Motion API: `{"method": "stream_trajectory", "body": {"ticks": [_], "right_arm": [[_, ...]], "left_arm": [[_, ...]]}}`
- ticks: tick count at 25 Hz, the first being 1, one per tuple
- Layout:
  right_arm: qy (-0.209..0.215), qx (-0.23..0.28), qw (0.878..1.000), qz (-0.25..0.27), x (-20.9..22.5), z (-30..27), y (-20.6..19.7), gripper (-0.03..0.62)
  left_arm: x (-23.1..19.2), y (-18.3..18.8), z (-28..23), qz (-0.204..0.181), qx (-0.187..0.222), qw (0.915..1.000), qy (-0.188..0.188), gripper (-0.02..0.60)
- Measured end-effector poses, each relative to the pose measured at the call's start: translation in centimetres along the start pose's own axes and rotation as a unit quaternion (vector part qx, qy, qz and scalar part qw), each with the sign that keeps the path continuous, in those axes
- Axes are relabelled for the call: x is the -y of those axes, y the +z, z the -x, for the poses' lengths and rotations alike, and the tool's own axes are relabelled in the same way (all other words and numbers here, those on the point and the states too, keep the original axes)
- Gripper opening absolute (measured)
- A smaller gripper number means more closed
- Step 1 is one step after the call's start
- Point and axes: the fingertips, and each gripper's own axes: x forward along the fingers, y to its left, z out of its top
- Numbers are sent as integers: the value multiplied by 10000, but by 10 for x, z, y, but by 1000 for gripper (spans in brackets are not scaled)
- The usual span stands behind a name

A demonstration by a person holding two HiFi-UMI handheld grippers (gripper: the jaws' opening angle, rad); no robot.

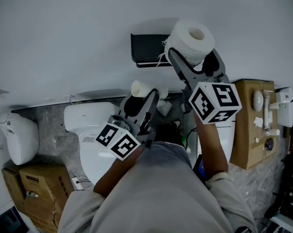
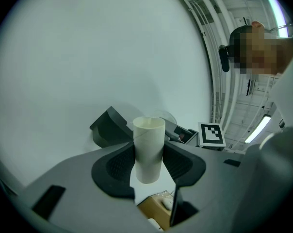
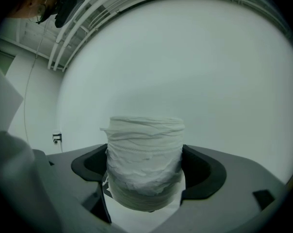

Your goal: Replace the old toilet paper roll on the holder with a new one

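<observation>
Head view: the left gripper (image 1: 139,102) pinches the bare core (image 1: 141,88) and the right gripper (image 1: 195,61) clamps the new roll (image 1: 191,39). The black holder (image 1: 146,50) on the wall looks empty, just left of the right gripper's tips. So the old core seems to be off; mounting the roll is left. A toilet (image 1: 88,125) and a box (image 1: 253,125) lie below the grippers.

Left gripper view: the core (image 2: 149,144) stands upright between the jaws, with the holder (image 2: 110,127) ahead and slightly left.

Right gripper view: the roll (image 3: 144,154) fills the jaws; only wall shows ahead, nothing blocking.
</observation>
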Motion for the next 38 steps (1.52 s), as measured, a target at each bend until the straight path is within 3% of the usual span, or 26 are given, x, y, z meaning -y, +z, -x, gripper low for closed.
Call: {"method": "stream_trajectory", "body": {"ticks": [12, 24, 31, 38], "right_arm": [[-318, 380, 9964, -695, 39, 28, 8, 451], [-557, 624, 9802, -1792, 83, 51, -8, 451], [-548, 763, 9440, -3162, 106, 53, -42, 451], [-508, 595, 8756, -4766, 115, 44, -98, 451]], "left_arm": [[8, -11, -9, 59, -202, 9997, -125, 170], [23, -27, -19, 46, -432, 9986, -306, 170], [26, -31, -20, -3, -530, 9981, -313, 170], [26, -35, -18, -89, -622, 9977, -233, 170]]}}
